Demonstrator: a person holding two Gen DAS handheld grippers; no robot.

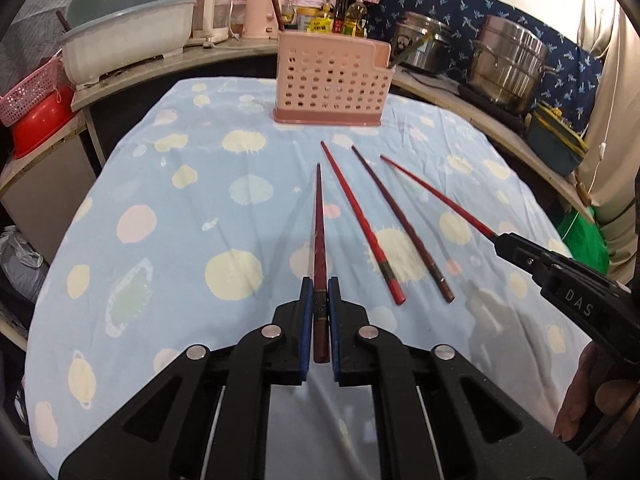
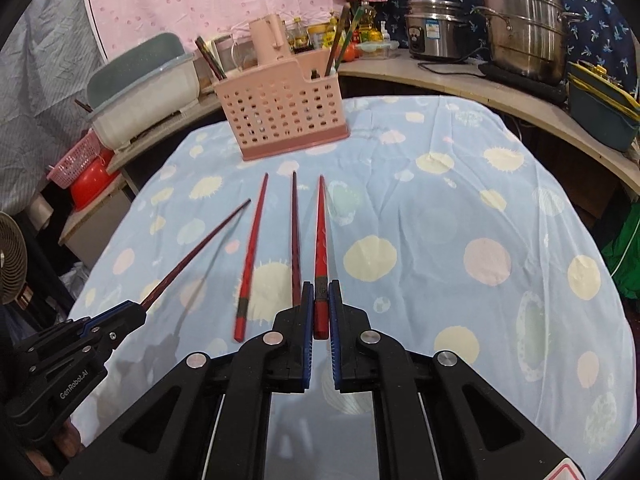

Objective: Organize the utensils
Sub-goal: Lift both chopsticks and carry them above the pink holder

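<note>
My left gripper (image 1: 320, 286) is shut on the thick end of a dark red chopstick (image 1: 319, 220), which points toward the pink perforated utensil holder (image 1: 332, 80) at the table's far side. My right gripper (image 2: 321, 286) is shut on a bright red chopstick (image 2: 321, 236) that is also aimed at the holder (image 2: 280, 116). Two more chopsticks lie on the cloth between them, one red (image 1: 362, 224) (image 2: 251, 248) and one dark (image 1: 400, 224) (image 2: 295, 236). Each gripper also shows in the other's view: the right gripper (image 1: 500, 240) and the left gripper (image 2: 140, 312). The holder has some utensils in it.
The table wears a light blue spotted cloth (image 1: 180, 240). A curved counter behind it carries steel pots (image 1: 508, 64), a rice cooker (image 2: 434, 32), bottles (image 1: 344, 16) and a white basin (image 1: 128, 48). A red bowl (image 1: 40, 120) and a pink basket sit at the left, and a teal box (image 2: 600, 116) at the right.
</note>
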